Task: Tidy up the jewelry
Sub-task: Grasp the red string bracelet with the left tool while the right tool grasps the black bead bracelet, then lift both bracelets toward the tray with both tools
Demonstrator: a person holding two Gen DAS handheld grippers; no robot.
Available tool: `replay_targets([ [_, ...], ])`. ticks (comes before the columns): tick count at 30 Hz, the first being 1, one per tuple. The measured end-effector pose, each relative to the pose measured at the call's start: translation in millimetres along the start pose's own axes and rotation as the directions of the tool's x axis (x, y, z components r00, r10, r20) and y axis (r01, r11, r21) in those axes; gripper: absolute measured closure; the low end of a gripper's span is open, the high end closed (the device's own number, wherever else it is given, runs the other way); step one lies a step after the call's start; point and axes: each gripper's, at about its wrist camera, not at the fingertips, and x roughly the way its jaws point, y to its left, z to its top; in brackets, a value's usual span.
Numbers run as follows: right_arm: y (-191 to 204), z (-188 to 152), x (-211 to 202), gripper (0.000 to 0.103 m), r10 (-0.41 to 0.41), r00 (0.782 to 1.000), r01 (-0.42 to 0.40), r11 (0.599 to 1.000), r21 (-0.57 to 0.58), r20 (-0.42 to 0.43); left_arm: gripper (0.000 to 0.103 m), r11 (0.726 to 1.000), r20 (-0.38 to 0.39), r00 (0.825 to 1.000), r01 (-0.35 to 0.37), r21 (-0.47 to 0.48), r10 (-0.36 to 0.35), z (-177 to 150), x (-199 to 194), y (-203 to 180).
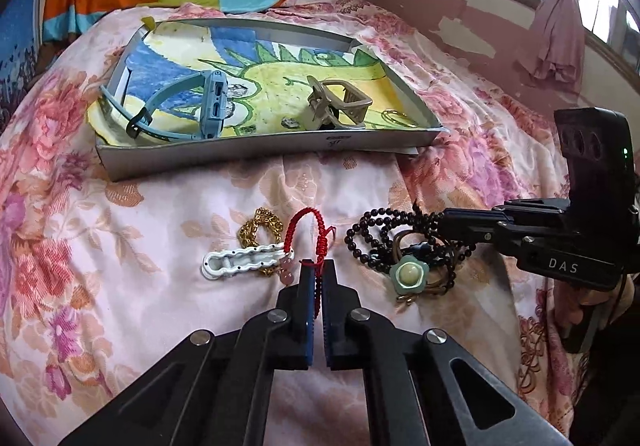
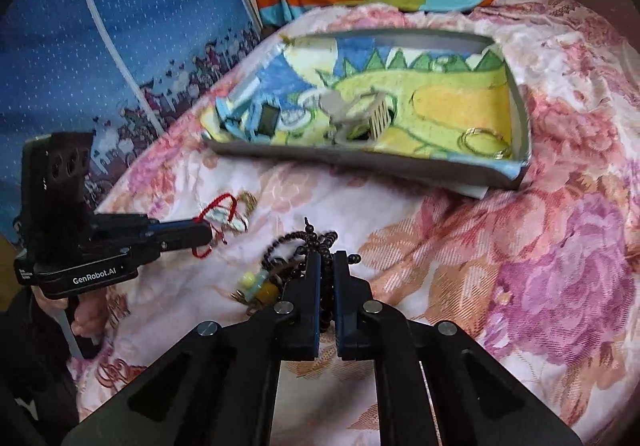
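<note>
Spreading across the whole scene is the bed's floral quilt (image 1: 120, 205), soft ground that keeps small pieces from rolling. At its far side sits the grey tray (image 1: 256, 155), lined with a dinosaur drawing and clearly the collecting place: a blue watch (image 1: 212, 105), a beige hair claw (image 1: 340, 103) and a gold hoop (image 1: 400, 117) already lie inside. Nearer, the unsorted pile waits on the quilt. The right tool (image 2: 327, 260) is pinched onto the dark bead necklace (image 2: 316, 242), whose strands trail over a green flower charm (image 1: 408, 272). The left tool (image 1: 318, 266) is clamped on the red cord bracelet (image 1: 308, 221), its loop standing up beside the white hair clip (image 1: 248, 260) and gold chain (image 1: 260, 226), probably for carrying to the tray.
</note>
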Motion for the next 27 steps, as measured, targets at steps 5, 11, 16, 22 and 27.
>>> replay_targets([
  [5, -0.9, 4.5, -16.0, 0.097, 0.013, 0.997, -0.013, 1.000, 0.003, 0.078, 0.100, 0.996, 0.040, 0.997, 0.068, -0.051, -0.066, 2.6, -13.0, 3.7],
  [11, -1.1, 9.3, -35.9, 0.097, 0.009, 0.984, -0.010, 1.000, 0.002, 0.180, 0.100, 0.994, 0.066, 0.994, 0.088, -0.061, -0.084, 4.1, -19.7, 4.2],
  [16, -1.6, 11.7, -58.0, 0.097, 0.020, 0.958, -0.020, 1.000, -0.001, 0.286, 0.100, 0.994, 0.072, 0.993, 0.094, -0.062, -0.090, 3.8, -20.4, 3.5],
  [22, -3.5, 15.2, -76.9, 0.097, 0.017, 0.929, -0.021, 1.000, 0.007, 0.369, 0.100, 0.993, 0.078, 0.992, 0.099, -0.064, -0.094, 2.4, -22.2, 4.2],
  [27, -4.1, 19.3, -77.6, 0.097, 0.005, 0.925, -0.011, 1.000, 0.015, 0.381, 0.100, 0.993, 0.083, 0.992, 0.100, -0.066, -0.095, 2.0, -23.4, 4.7],
])
